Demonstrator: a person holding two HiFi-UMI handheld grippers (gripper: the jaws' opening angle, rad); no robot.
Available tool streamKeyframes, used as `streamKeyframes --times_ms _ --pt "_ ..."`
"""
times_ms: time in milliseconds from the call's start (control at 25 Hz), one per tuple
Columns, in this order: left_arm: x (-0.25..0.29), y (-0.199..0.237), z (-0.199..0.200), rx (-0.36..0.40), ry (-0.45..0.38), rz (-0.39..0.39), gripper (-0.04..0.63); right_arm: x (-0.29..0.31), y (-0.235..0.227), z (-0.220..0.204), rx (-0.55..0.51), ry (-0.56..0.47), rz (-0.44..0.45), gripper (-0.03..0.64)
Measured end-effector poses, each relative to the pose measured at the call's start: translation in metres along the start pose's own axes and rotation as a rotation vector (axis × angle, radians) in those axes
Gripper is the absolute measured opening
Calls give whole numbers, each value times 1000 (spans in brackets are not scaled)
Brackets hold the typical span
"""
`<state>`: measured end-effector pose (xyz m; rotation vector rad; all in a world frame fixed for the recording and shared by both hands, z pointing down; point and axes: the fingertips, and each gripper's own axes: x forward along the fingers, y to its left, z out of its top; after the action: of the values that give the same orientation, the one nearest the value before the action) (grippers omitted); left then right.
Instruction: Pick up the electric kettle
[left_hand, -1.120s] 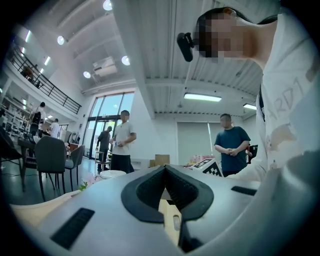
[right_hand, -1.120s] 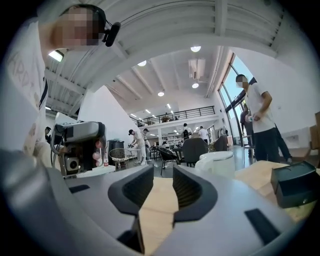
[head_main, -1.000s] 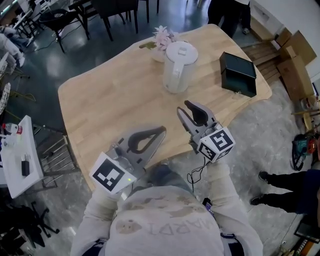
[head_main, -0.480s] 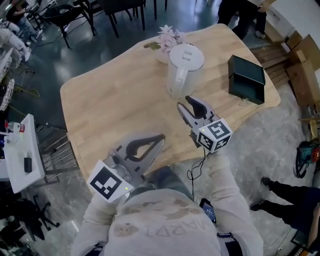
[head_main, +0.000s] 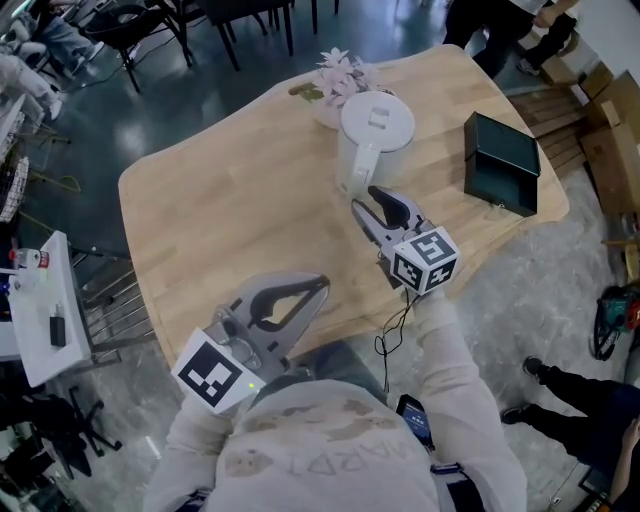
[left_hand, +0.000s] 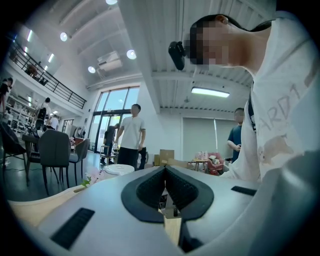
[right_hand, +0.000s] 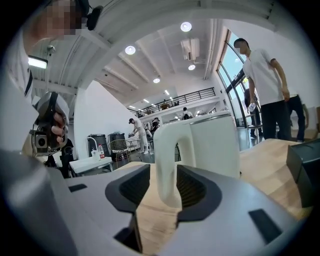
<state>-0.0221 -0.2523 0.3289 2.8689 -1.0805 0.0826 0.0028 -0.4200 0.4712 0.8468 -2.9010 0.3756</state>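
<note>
Looking along the right gripper (right_hand: 164, 184), we find the handle (right_hand: 167, 150) of the kettle (right_hand: 216, 145) standing upright between its jaws. The jaws are apart, with a sliver of gap showing on at least the left side, so we judge that they bracket the handle without clamping it. That is the relation the lift turns on: the handle's long axis runs vertically, the jaws lie level on either side of it, and the white body sits straight ahead, just beyond the tips. From the head view, the kettle (head_main: 375, 135) stands on the far part of the table (head_main: 220, 200). Its handle faces us, flowers (head_main: 335, 72) are just behind it and a black box (head_main: 500, 165) lies off to its right. The right gripper (head_main: 372, 200) reaches forward over the table with the forearm extended and its marker cube toward us, plainly the nearer tool. The left gripper (head_main: 320, 284) hangs back at the near edge of the table, well apart from the kettle. In its own view the left gripper (left_hand: 165, 172) has its pads pressed together on nothing. We would close the right jaws squarely on the handle, fairly high up, before raising. A low or loose grip could let the body swing forward and tip.
</note>
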Motion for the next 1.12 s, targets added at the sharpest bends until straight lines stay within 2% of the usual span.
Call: streamKeyframes --times_ms 1120 --pt "7 39 -14 -34 30 49 12 56 3 -13 -2 53 124 150"
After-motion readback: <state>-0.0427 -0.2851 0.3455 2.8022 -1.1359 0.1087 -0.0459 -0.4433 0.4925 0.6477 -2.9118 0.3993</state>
